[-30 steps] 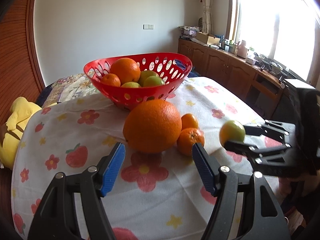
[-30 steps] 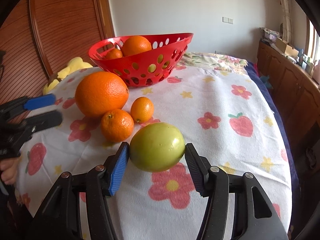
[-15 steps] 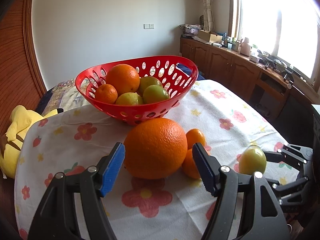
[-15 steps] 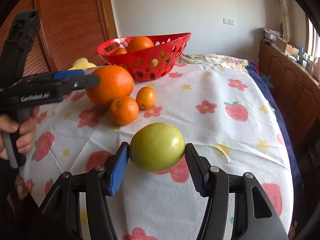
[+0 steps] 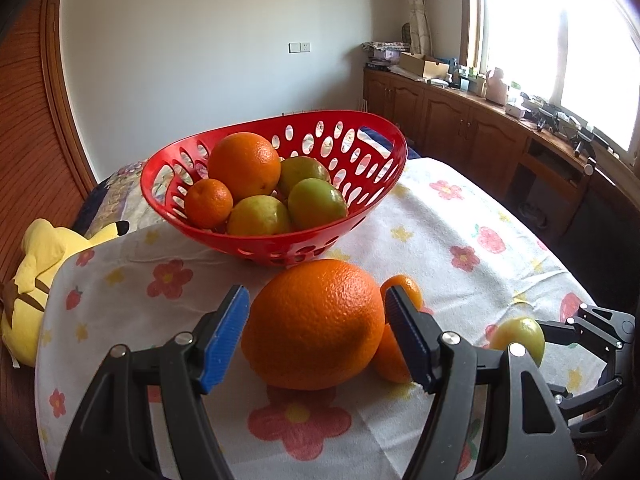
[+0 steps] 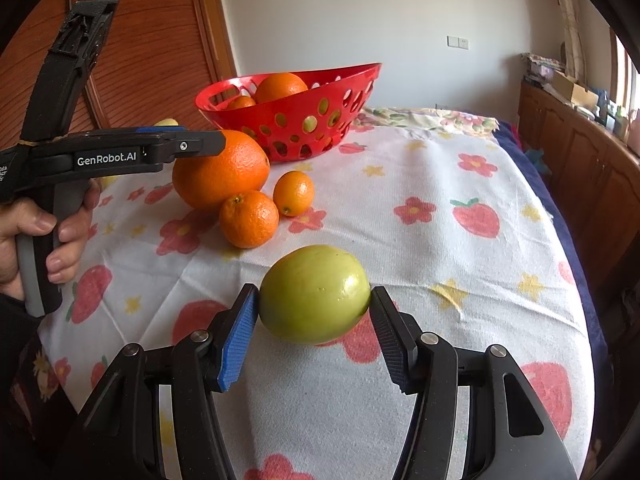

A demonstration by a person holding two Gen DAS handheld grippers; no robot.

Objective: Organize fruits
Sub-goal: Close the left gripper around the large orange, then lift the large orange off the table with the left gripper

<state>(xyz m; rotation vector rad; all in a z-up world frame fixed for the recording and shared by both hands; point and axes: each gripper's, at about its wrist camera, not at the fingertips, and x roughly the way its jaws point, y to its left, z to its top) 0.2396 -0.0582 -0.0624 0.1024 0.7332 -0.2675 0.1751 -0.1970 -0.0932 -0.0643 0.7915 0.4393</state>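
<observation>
A red basket (image 5: 360, 216) holds several oranges and green fruits at the table's far side; it also shows in the right wrist view (image 6: 320, 128). A large orange (image 5: 316, 324) lies on the flowered cloth between the fingers of my open left gripper (image 5: 316, 332), with small gaps either side. Two small oranges (image 6: 248, 218) (image 6: 294, 192) lie right beside it. My right gripper (image 6: 314, 320) is shut on a green fruit (image 6: 314, 294), held near the table's front right; it also shows in the left wrist view (image 5: 520, 338).
A yellow plush toy (image 5: 36, 280) lies at the table's left edge. Wooden cabinets (image 5: 500, 136) run along the right wall under the window. A wooden panelled wall (image 6: 152, 48) stands behind the left side.
My left gripper has moved forward and now brackets the large orange. My right gripper, still holding the green fruit, has drawn back toward the table's front edge.
</observation>
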